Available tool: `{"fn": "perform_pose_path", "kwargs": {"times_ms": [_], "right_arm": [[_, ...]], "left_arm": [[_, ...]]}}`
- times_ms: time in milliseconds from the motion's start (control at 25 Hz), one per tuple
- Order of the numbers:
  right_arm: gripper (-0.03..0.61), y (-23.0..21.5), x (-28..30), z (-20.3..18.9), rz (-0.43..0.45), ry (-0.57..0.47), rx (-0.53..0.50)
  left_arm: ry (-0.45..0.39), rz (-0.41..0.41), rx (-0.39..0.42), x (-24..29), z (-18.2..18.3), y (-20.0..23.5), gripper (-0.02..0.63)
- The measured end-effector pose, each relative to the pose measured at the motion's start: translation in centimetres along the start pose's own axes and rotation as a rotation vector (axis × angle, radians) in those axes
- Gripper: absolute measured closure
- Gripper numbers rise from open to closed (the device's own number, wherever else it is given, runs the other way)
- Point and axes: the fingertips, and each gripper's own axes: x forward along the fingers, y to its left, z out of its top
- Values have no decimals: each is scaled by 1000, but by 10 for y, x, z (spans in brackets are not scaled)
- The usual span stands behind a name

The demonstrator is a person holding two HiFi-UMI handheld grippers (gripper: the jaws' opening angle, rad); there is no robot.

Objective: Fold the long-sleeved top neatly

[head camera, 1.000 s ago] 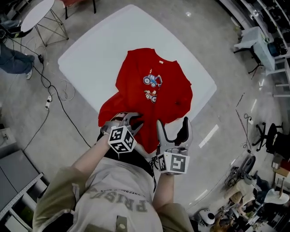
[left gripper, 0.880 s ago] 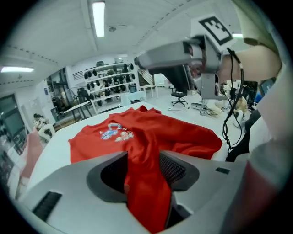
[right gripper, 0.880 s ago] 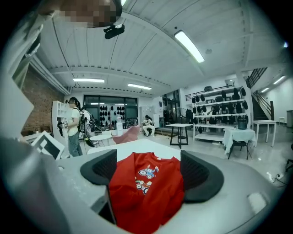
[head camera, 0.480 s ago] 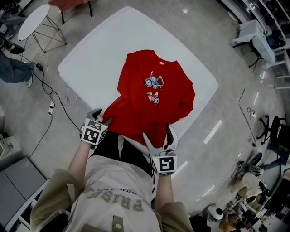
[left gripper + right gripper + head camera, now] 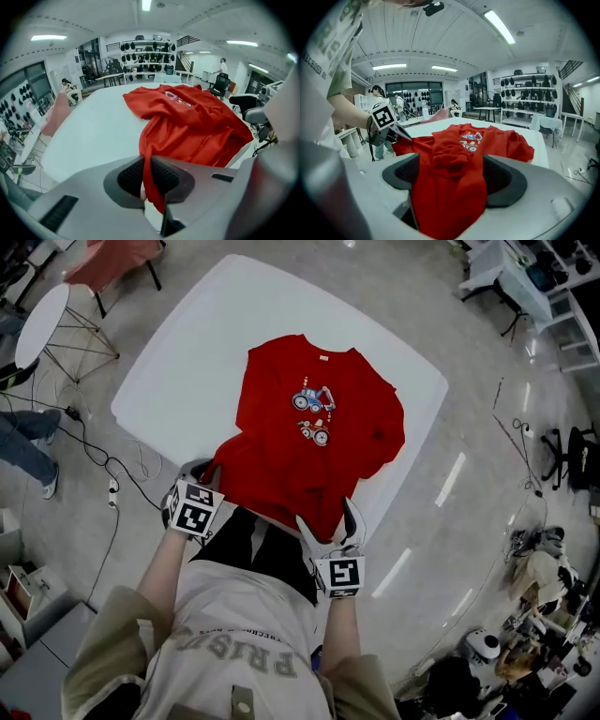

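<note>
Two grippers are working the near hem of the red top, which is lying on the white surface with its collar away from you and its hem draping over the near edge. Its long axis is running straight out from your body, so any fold is going away from you, up toward the collar.

Your left gripper is sitting at the near-left corner of the hem. Its fingers have just been closing and are now pinching a fold of red cloth. Your right gripper is sitting at the near-right part of the hem with its fingers standing wide apart. Cloth is bunching between them, but the pads are probably not pressing on it yet; the right gripper view is not settling that.

Compared with a second ago, your left gripper was beside the right one at the middle of the hem, and it is now out at the left corner. The right one is lower on the hem, and the near edge is pulling straighter between the two.
</note>
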Motion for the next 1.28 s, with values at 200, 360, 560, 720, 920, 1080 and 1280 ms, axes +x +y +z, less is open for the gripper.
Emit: {"fn": "perform_pose_path", "kwargs": {"times_ms": [200,360,560,720,920,1080,1280], "right_arm": [[152,20,4,-12,28,32,4],[153,35,-2,-29,24,70,5],[153,50,-10,-53,18,134,3],[165,48,-13,-65,-18,154,11],[311,41,-17,-68,-67,165,-23],[397,32,-26,-72,-113,180,-94],[485,27,-42,-77,-93,178,-164]], "left_arm": [[25,30,62,7,-1,41,569],[1,39,147,-4,8,56,480],[-95,-290,341,-43,22,-11,444],[-31,-361,547,-27,-6,-58,424],[-18,-298,600,-15,-16,-61,425],[-32,-262,587,-15,-17,-62,430],[-31,-252,609,-17,-32,-71,431]]}}
